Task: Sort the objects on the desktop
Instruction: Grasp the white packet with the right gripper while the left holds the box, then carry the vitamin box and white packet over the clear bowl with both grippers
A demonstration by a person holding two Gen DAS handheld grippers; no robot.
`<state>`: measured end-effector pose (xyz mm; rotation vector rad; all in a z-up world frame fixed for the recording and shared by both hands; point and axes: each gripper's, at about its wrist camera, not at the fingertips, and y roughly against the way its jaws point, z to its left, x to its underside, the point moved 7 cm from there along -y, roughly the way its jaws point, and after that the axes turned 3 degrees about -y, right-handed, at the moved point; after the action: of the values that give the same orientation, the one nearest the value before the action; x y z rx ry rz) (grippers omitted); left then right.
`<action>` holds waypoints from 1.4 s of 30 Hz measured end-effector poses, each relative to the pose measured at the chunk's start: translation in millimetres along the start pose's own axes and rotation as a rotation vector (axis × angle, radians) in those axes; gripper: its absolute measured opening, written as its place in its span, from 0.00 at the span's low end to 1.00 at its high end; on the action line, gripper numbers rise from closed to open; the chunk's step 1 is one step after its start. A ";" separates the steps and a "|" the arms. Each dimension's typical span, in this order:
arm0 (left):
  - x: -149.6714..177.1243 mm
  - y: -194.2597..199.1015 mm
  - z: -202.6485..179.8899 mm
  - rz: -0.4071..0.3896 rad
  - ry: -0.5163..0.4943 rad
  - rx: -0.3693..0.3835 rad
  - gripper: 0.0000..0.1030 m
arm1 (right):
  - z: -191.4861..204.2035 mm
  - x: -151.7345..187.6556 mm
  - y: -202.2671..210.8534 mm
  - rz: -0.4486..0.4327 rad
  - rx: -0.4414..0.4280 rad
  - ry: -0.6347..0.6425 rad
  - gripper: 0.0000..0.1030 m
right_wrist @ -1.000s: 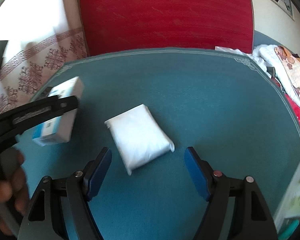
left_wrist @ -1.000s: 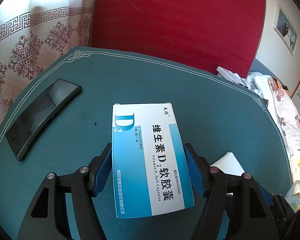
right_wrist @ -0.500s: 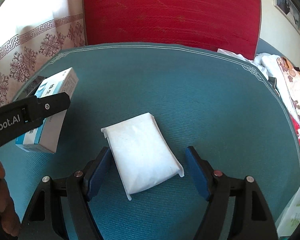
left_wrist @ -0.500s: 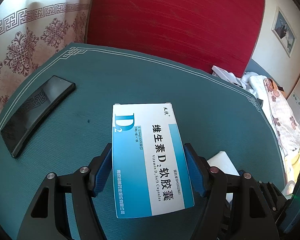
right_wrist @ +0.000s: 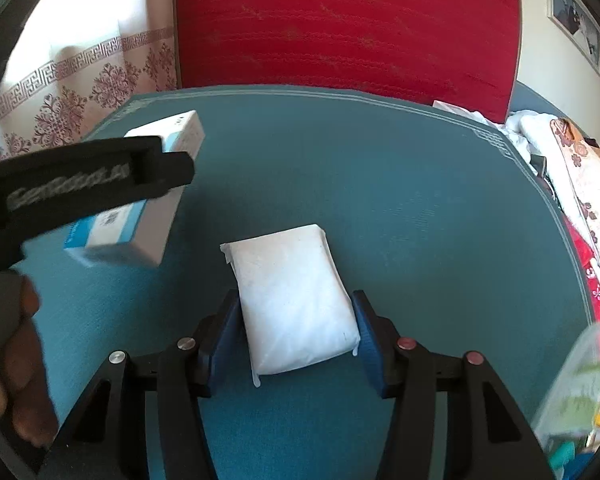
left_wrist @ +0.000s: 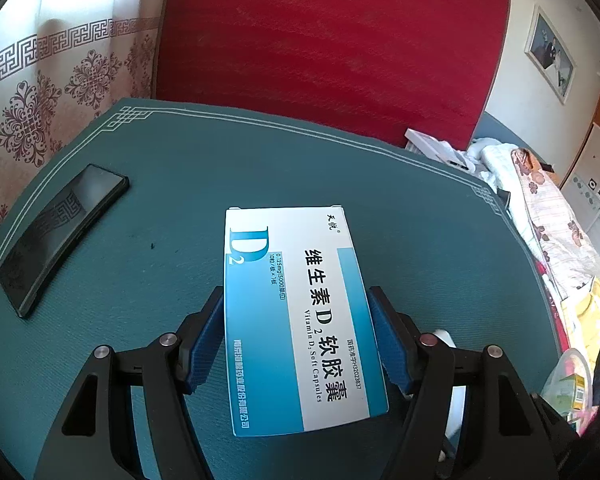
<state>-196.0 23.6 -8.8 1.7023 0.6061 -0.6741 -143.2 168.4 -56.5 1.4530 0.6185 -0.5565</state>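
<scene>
Teal mat (right_wrist: pixel 420 200); right gripper (right_wrist: pixel 296 336) closing around white packet (right_wrist: pixel 296 300) (seemingly sealed).

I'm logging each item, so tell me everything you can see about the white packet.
The white packet is a soft, pillow-like rectangular pack in plain matte wrapping with crimped end seams and no visible print. It lies flat on the teal table mat, angled slightly. The right gripper straddles it, fingers closing on its sides.
</scene>
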 end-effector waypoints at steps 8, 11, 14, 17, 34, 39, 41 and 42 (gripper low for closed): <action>-1.9 13.1 -18.0 -0.018 -0.019 0.053 0.69 | -25.1 10.3 48.1 -0.062 0.021 -0.071 0.56; 0.1 19.0 -30.3 -0.024 -0.041 0.073 0.69 | -38.8 11.5 63.6 -0.082 0.034 -0.101 0.56; 1.0 25.1 -47.1 -0.029 -0.072 0.103 0.69 | -52.3 16.0 81.9 -0.104 0.052 -0.133 0.56; 4.6 33.3 -66.5 -0.037 -0.113 0.135 0.69 | -67.1 18.8 99.4 -0.130 0.080 -0.158 0.56; 45.9 75.6 -170.8 -0.046 -0.327 0.387 0.69 | -163.5 59.1 159.5 -0.196 0.276 -0.345 0.56; 57.4 80.6 -189.9 -0.050 -0.385 0.413 0.69 | -185.3 68.6 162.3 -0.191 0.306 -0.389 0.56; 59.9 82.1 -194.0 -0.052 -0.397 0.421 0.69 | -193.0 71.0 162.4 -0.191 0.315 -0.407 0.56; 60.7 82.4 -196.3 -0.053 -0.403 0.425 0.69 | -195.5 72.8 162.9 -0.190 0.317 -0.413 0.56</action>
<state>-71.6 200.1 40.4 1.8639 0.2305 -1.2130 11.6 372.9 8.5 1.5186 0.3492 -1.1109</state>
